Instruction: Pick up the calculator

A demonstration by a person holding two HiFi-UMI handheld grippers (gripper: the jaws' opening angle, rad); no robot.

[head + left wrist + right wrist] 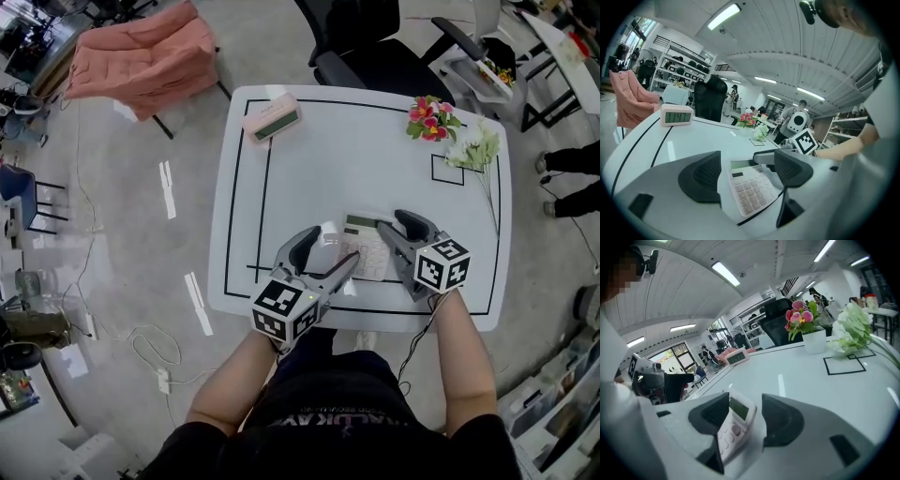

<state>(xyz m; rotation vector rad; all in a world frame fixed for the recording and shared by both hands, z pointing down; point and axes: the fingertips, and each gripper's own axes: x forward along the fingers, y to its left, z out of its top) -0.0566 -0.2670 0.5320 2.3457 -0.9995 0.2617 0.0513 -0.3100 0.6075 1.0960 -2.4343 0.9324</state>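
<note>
Calculator lies near the table's front edge, about midway along it, with a gripper on each side. Its long axis runs from the table's front edge toward its back edge, leaning slightly. The display end points to the back, away from the person.

The left gripper comes in over the table's front edge from the left with its jaws spread. In its own view the calculator lies flat between them, and neither pad clearly presses it. The right gripper reaches in from the right, jaws also apart. In its view the calculator sits against one pad with a clear gap to the other. It looks tipped there, though whether an edge is off the table cannot be told.

By the look of it, it is a light, stiff, thin plastic slab, smooth enough to skid on the glossy table when pushed from one side only. The sound hold is across its short width, pads on the two long edges near the middle, clear of the display. Being so low, it probably needs one edge tipped up before a jaw can close on it.
</note>
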